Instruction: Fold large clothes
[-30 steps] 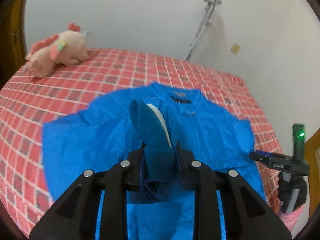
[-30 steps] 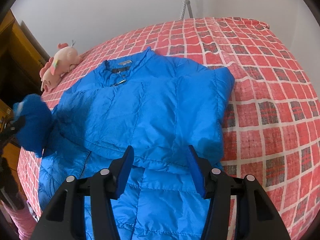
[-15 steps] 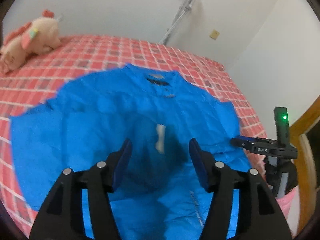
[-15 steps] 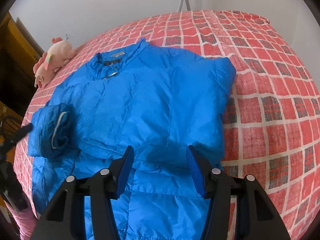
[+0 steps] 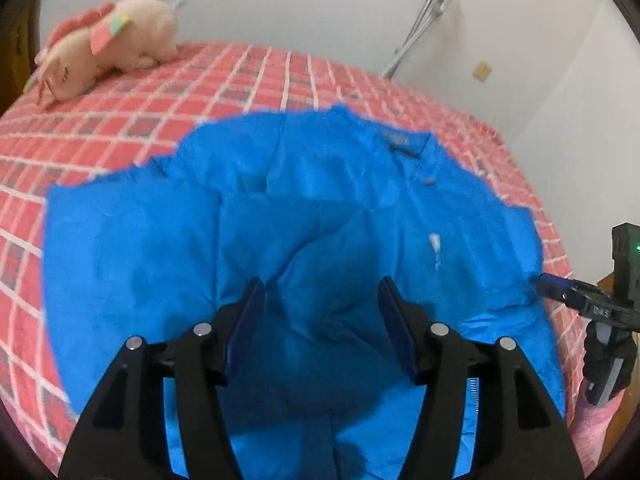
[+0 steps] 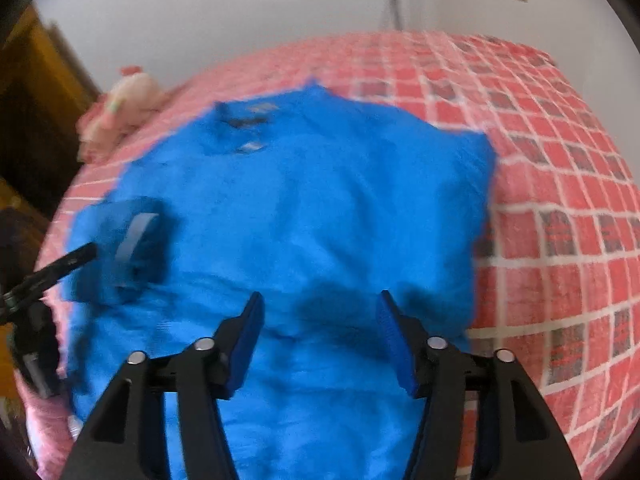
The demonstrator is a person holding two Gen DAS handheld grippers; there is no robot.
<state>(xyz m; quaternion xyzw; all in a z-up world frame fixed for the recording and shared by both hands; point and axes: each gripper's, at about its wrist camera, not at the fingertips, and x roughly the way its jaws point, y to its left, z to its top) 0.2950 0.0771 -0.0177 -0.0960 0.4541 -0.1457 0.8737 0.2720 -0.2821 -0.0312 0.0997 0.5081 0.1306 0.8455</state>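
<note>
Bed [image 5: 240,80]: covered by a red and pink checked sheet with white lines; it carries everything in the scene.
Jacket [image 5: 320,200]: a blue padded jacket lies spread flat across the middle of the bed, collar [image 6: 244,118] toward the far edge by the wall, hem toward the near edge under both grippers.
Sleeve [image 6: 128,248]: one sleeve lies folded in on the jacket's body, its darker cuff with a pale lining strip resting on top of the blue fabric, close to the tip of the left gripper as the right wrist view shows it.
Left gripper [image 5: 320,300]: hangs over the lower middle of the jacket, pointing down at it; the jaws stand well apart with nothing clamped, only jacket fabric showing below the gap.
Right gripper [image 6: 318,312]: over the jacket's near part, toward the bed's right edge; the jaws are opening, and no fabric is caught between the blue pads.
Plush toy [image 5: 108,44]: a cream and pink stuffed animal at the far left corner of the bed, well apart from the jacket.
Containers: I cannot make out any in either view.
</note>
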